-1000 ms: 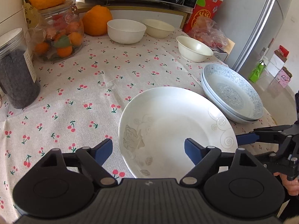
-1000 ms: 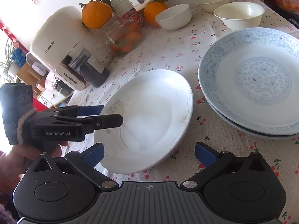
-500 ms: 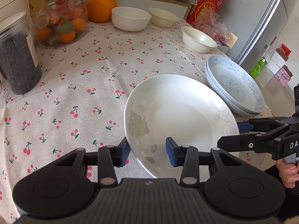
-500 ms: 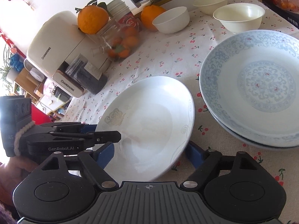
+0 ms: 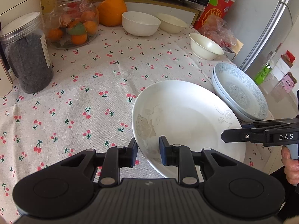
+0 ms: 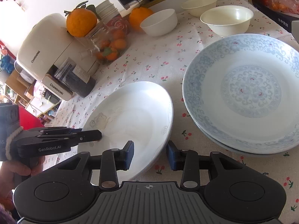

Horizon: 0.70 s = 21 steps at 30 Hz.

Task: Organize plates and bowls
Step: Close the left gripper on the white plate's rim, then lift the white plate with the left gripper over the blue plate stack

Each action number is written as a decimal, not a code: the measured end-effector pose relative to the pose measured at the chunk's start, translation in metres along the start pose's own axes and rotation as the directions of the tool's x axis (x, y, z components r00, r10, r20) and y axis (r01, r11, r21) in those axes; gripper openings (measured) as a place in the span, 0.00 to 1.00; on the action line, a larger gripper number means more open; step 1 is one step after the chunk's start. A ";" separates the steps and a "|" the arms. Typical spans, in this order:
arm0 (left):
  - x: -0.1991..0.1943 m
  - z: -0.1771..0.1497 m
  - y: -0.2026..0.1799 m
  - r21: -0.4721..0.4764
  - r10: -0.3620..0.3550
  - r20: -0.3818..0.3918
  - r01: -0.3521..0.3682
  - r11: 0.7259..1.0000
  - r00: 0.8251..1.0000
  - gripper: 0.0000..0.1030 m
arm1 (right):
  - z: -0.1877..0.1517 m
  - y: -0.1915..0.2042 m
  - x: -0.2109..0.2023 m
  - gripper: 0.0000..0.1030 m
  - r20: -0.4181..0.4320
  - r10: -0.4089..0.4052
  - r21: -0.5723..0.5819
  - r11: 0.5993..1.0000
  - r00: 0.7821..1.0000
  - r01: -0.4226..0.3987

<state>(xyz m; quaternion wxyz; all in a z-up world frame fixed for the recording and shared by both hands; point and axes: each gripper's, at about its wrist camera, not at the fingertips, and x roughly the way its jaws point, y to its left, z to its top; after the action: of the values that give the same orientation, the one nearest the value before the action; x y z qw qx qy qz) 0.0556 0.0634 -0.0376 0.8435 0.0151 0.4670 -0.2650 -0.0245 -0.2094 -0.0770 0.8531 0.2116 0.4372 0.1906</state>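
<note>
Cherry-print tablecloth (image 5: 89,85) | left gripper (image 5: 147,150) pinching white plate (image 5: 186,115) rim | right gripper (image 6: 150,154) half-closed astride opposite rim

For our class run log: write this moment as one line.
left hand-held gripper: closing on white plate rim | right hand-held gripper: straddling rim, open | blue-patterned plates: stacked

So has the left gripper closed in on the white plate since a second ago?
Yes. The left gripper has narrowed its fingers from wide open to straddling the near rim of the white plate, which sits beside the blue-patterned plates.
</note>
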 end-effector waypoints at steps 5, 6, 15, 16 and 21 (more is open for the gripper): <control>-0.010 0.002 0.005 -0.020 -0.008 0.036 0.009 1.000 0.999 0.22 | 0.004 0.007 -0.003 0.35 0.011 0.016 -0.022 1.000 1.000 -0.016; -0.012 0.003 0.005 -0.024 -0.012 0.044 0.013 1.000 0.999 0.22 | 0.005 0.008 -0.005 0.35 0.017 0.017 -0.025 1.000 1.000 -0.016; -0.018 0.006 -0.001 -0.023 -0.041 0.091 0.043 0.999 0.995 0.22 | 0.019 0.006 -0.018 0.35 0.082 0.020 -0.023 1.000 0.996 -0.018; -0.018 0.007 -0.002 -0.023 -0.042 0.097 0.045 0.999 0.994 0.22 | 0.021 0.006 -0.020 0.35 0.090 0.020 -0.024 1.000 0.996 -0.018; -0.018 0.012 -0.012 -0.010 -0.050 0.120 0.052 0.999 0.992 0.22 | 0.031 0.003 -0.030 0.35 0.132 0.004 -0.015 1.000 0.991 -0.002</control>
<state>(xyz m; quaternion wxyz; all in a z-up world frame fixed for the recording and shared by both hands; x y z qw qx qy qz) 0.0520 0.0573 -0.0138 0.8630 -0.0181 0.4175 -0.2838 -0.0157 -0.2282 -0.0394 0.8815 0.2182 0.3780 0.1804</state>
